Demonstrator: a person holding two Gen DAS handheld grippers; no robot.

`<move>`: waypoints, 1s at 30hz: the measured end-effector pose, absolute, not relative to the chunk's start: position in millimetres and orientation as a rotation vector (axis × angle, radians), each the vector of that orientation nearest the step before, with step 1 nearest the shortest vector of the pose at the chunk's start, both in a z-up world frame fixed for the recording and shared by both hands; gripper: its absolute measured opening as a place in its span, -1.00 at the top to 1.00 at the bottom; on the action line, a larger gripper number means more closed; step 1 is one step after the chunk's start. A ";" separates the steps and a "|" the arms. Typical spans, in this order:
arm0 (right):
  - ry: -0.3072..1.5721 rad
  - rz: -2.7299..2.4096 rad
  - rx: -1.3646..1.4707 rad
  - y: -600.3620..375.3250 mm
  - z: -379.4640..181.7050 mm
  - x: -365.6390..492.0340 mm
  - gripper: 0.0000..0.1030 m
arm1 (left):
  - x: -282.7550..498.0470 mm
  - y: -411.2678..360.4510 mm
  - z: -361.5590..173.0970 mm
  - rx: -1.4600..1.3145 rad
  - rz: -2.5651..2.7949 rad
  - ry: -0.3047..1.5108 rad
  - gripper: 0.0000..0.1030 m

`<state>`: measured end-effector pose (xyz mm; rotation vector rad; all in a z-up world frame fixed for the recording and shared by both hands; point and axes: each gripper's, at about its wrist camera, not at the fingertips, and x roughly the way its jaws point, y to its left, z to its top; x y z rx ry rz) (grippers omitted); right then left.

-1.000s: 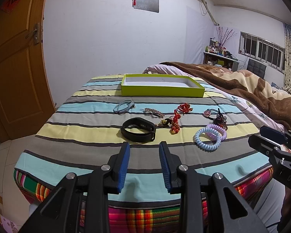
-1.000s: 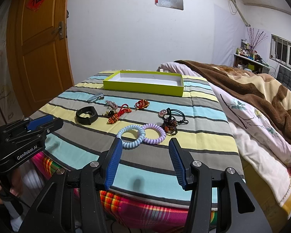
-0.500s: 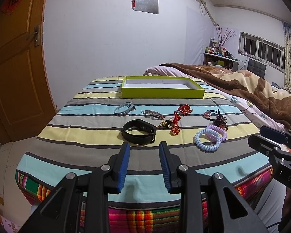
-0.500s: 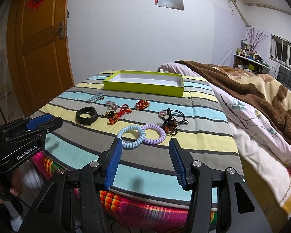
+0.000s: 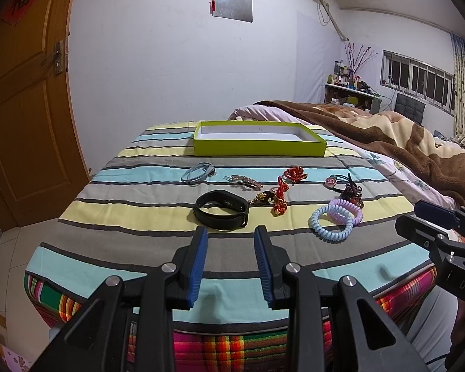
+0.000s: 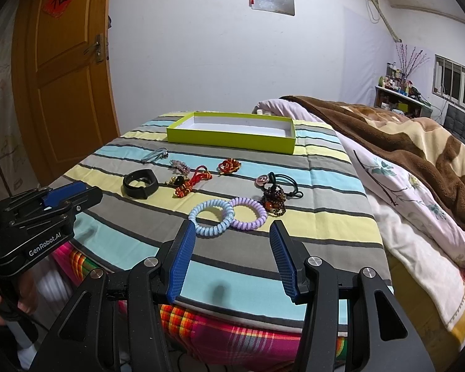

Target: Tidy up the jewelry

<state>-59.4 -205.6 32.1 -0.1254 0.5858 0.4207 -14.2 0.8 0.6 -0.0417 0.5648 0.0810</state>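
Jewelry lies scattered on a striped cloth [image 5: 124, 214]. A black wristband [image 5: 221, 213] [image 6: 140, 183] sits just beyond my left gripper [image 5: 231, 266], which is open and empty. A pale blue coil band [image 6: 212, 217] [image 5: 331, 224] linked with a purple one [image 6: 248, 214] lies just beyond my right gripper [image 6: 231, 262], also open and empty. Farther back are red knot charms [image 5: 282, 198] [image 6: 229, 166], a dark bead bracelet [image 6: 274, 201], a grey-blue band [image 5: 197, 173] and a sparkly hair clip [image 5: 246, 181]. An empty lime-green tray [image 5: 259, 148] [image 6: 232, 138] stands at the far edge.
A brown blanket [image 6: 418, 142] over a floral sheet [image 6: 403, 204] covers the bed to the right. A wooden door [image 6: 62, 77] stands at the left, a white wall behind. The cloth's near edge drops off below both grippers, showing plaid fabric [image 5: 232, 345].
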 end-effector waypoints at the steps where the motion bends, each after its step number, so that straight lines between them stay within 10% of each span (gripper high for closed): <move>1: 0.586 0.421 -0.125 -205.8 31.6 -59.2 0.02 | -13.8 0.5 0.3 -0.041 0.082 0.565 0.37; 26: 0.685 0.453 -0.116 -181.1 13.1 -4.9 0.02 | 39.5 33.3 -5.9 -0.081 0.127 0.625 0.37; 30: 0.724 0.448 -0.136 -175.7 2.5 8.4 0.33 | 54.7 37.6 -12.1 -0.077 0.136 0.656 0.37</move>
